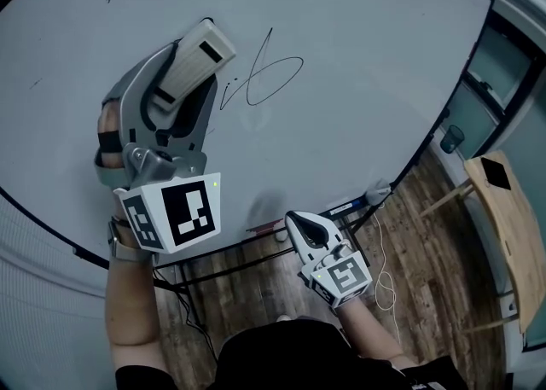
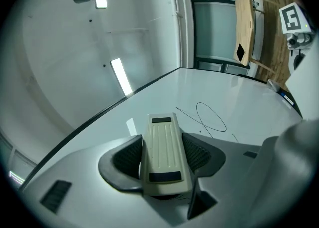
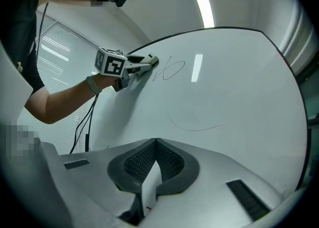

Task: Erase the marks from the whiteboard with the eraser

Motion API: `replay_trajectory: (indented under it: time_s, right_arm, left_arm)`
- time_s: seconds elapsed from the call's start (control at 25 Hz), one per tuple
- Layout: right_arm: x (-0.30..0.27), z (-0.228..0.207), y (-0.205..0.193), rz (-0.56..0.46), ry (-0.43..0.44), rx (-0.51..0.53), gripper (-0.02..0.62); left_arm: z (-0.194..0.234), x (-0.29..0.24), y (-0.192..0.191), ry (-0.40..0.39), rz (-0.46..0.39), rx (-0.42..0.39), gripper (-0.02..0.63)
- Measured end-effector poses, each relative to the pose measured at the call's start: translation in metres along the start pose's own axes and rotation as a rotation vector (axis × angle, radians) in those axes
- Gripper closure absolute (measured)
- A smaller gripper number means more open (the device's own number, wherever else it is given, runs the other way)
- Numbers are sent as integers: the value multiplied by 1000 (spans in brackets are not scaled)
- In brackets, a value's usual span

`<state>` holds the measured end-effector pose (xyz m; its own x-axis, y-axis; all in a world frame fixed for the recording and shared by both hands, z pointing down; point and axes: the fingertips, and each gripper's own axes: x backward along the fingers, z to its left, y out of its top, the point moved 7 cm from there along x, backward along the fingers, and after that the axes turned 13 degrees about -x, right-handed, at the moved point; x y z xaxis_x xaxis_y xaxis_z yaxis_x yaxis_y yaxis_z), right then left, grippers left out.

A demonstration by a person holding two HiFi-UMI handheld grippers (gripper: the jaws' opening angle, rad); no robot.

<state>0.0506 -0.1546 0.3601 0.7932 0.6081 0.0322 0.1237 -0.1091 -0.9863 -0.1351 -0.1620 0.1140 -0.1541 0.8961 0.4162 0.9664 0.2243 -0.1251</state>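
The left gripper (image 1: 183,81) is clamped on the cream eraser (image 1: 198,57), one jaw on each long side, and the eraser's far end sticks out well past the fingertips. Ahead of that gripper and to both sides, the whiteboard (image 1: 367,47) spreads bare and wide. Its dark rim (image 1: 43,222) curves behind the gripper's marker cube. The looping marks (image 1: 273,77) lie just to the right of the eraser's tip, near it but apart. The pictures do not show whether the eraser touches the surface.

The right gripper (image 1: 305,230) hangs low at the board's bottom edge, over the wooden floor (image 1: 426,235), well apart from the eraser and the marks. Its jaws meet at the tips with nothing between them. In the right gripper view the board fills the space ahead, with one faint curved line on it.
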Motion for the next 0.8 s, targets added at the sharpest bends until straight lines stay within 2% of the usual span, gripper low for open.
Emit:
replay_trajectory:
  time_s: [0.12, 0.4, 0.64, 0.8]
  right_arm:
    - [0, -1, -6, 20, -16, -23, 569]
    - [-2, 20, -24, 33, -30, -54, 569]
    - [1, 45, -34, 81, -126, -89, 568]
    - [7, 62, -50, 85, -134, -81, 569]
  left_arm:
    - [-9, 5, -2, 12, -3, -21, 341]
    - [-41, 27, -14, -18, -20, -15, 341]
    - [-85, 57, -29, -80, -33, -20, 341]
    - [-116, 78, -39, -129, -32, -30, 341]
